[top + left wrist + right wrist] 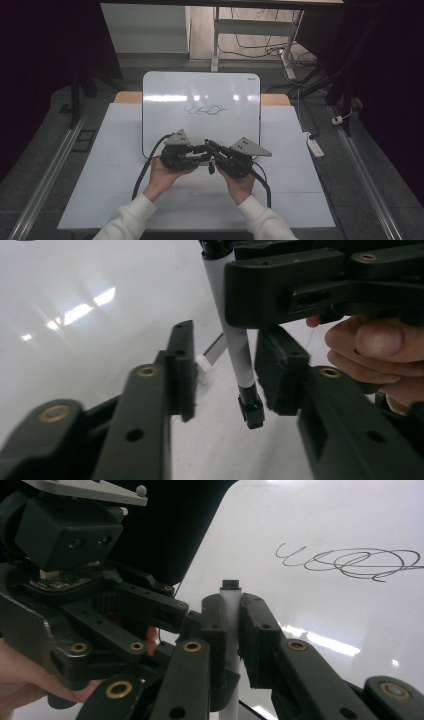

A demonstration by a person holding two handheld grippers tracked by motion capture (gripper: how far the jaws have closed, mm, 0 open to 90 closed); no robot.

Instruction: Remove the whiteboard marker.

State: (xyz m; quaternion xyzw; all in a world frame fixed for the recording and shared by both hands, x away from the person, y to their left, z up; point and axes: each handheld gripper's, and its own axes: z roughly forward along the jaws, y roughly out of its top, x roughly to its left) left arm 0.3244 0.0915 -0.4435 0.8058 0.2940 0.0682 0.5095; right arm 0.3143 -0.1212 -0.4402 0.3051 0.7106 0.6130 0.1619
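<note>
White sleeves (131,216); black tools (182,156) with brass pins, grey three-cornered plates, trailing black cables

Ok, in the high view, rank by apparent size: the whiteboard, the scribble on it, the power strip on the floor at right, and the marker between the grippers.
1. whiteboard
2. scribble
3. power strip
4. marker, mostly hidden between the hand-held grippers, so its rank is unsure.

The high view looks forward and down from above the person's side onto the glossy white rectangular whiteboard (200,107). Both gripper views sit close behind their own black jaws, sharing the slim white marker pen (239,347) toward 12 o'clock.
</note>
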